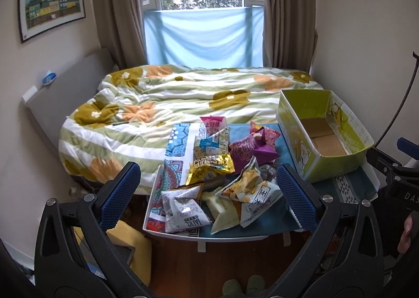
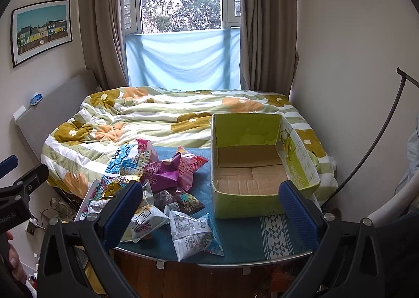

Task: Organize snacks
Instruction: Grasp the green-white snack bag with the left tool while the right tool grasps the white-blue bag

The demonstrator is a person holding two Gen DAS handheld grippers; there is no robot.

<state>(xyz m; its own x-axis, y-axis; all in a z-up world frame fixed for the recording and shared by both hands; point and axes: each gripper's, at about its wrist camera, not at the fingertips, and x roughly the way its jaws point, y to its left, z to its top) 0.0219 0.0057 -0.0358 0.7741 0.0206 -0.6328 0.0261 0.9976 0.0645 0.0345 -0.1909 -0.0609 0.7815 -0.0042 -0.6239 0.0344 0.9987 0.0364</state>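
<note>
A pile of snack packets [image 1: 225, 167] lies on a small table with a blue patterned cloth [image 1: 264, 222], also in the right wrist view [image 2: 167, 193]. A purple packet [image 1: 251, 151] sits near the pile's top, a white packet [image 2: 193, 232] at its front. An empty green cardboard box [image 1: 324, 135] stands to the right of the pile, also in the right wrist view [image 2: 262, 167]. My left gripper [image 1: 209, 193] is open and empty, held above the pile. My right gripper [image 2: 209, 209] is open and empty, between the pile and the box.
A bed with a flowered quilt [image 1: 170, 104] lies behind the table, under a window with brown curtains [image 1: 288, 10]. A grey headboard [image 1: 65, 99] stands at left. Wooden floor [image 1: 235, 264] lies in front of the table. A dark curved cable [image 2: 371, 146] hangs at right.
</note>
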